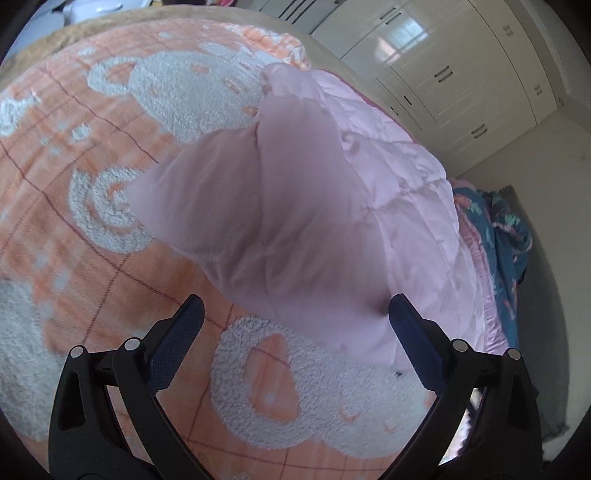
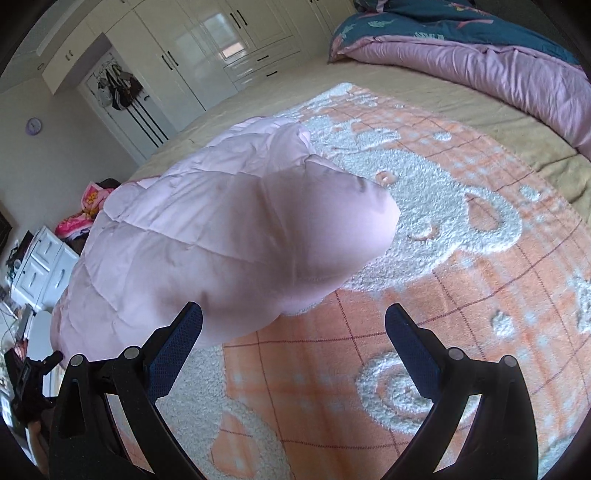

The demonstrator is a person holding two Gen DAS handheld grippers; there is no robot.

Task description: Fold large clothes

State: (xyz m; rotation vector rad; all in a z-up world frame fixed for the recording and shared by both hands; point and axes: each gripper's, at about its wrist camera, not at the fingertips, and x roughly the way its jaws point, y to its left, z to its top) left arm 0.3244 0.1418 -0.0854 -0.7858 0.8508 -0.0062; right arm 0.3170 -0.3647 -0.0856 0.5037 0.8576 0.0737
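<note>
While both grippers, left gripper (image 1: pixel 295 314) and right gripper (image 2: pixel 293 314), hang released, the pink padded jacket (image 1: pixel 295 206) awaits regrasping for another fold

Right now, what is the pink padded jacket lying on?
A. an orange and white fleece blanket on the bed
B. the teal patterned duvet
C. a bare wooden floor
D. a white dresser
A: the pink padded jacket rests on the orange and white fleece blanket, while the teal patterned duvet sits apart at the far edge of the bed.
</note>
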